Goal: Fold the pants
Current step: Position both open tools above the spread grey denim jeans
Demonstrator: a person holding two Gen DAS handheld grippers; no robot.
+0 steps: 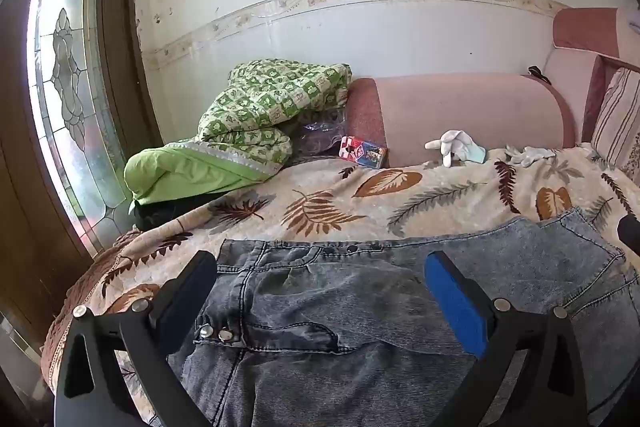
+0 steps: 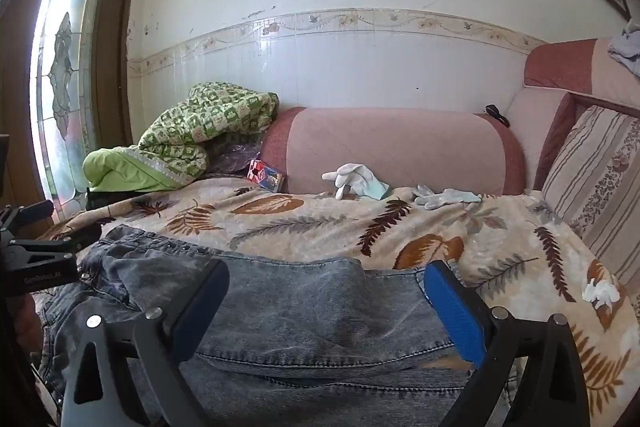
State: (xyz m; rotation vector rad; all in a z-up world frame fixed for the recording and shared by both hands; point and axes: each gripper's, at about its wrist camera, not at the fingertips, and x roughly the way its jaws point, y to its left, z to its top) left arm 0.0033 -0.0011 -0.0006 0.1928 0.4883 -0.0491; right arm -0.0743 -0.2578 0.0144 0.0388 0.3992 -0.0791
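Item: grey washed denim jeans (image 1: 360,307), lying spread but rumpled on the leaf-print blanket (image 1: 400,195) that covers the bed, at its near edge.
Long axis: crosswise to both views. Waistband, snaps and fly lie at the left end; the leg cloth runs off to the right.
Left tongs (image 1: 324,291): jaws stand wide apart, nothing between the pads; they straddle the waist and fly area from above. Whether the tips touch the cloth cannot be told.
Right tongs (image 2: 326,303): jaws likewise wide apart and empty, poised over the leg portion, with a loose fold of denim lying between the fingers.
Nearness: left hand is nearer the waistband, right hand nearer the legs; the left tool shows at the left edge of the right wrist view, so the two sit side by side.
Pose: both tools point forward and slope gently down toward the bed.
Stage, judged: no fold made yet; a grasp at each end looks to be the next requirement.
Bystanders: green patterned quilt (image 1: 256,115), white gloves (image 2: 360,181) and pink bolster (image 2: 400,151) lie well beyond the jeans, clear of the work.
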